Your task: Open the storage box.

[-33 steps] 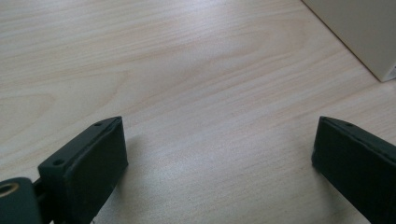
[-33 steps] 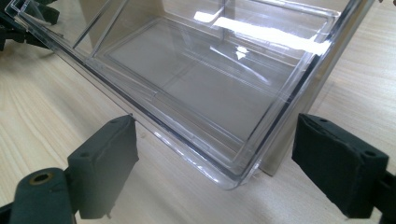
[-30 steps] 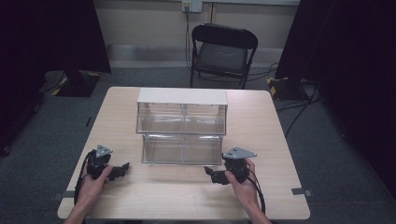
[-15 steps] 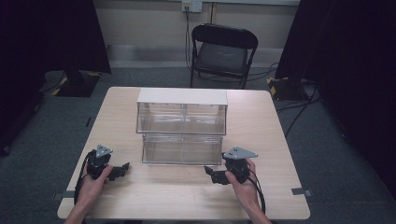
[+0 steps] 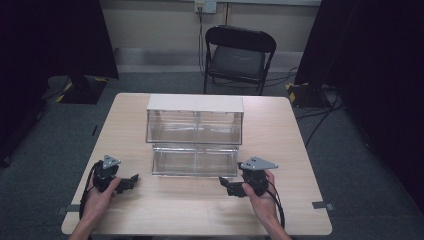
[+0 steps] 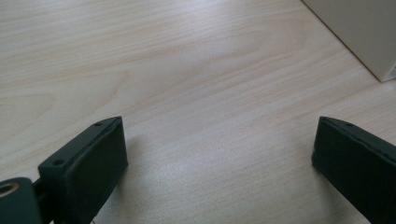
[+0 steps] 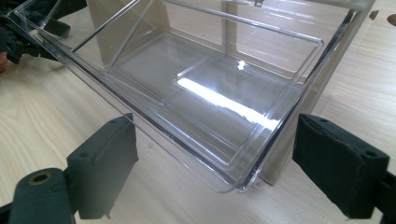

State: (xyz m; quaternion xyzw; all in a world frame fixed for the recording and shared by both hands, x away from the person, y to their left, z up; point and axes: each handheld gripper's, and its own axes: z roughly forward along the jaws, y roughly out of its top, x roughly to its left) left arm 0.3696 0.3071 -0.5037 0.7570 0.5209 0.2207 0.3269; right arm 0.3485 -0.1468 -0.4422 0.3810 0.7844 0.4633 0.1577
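Tongs spread, drawer pulled out and empty.
Right tongs [image 5: 227, 187] rest on the tabletop [image 5: 280, 125] with the clear drawer [image 7: 196, 107] just ahead, untouched; left tongs [image 5: 131, 181] lie well off to its side, gripping nothing. Judging by this, pushing it back into the cabinet [image 5: 195, 104] remains.
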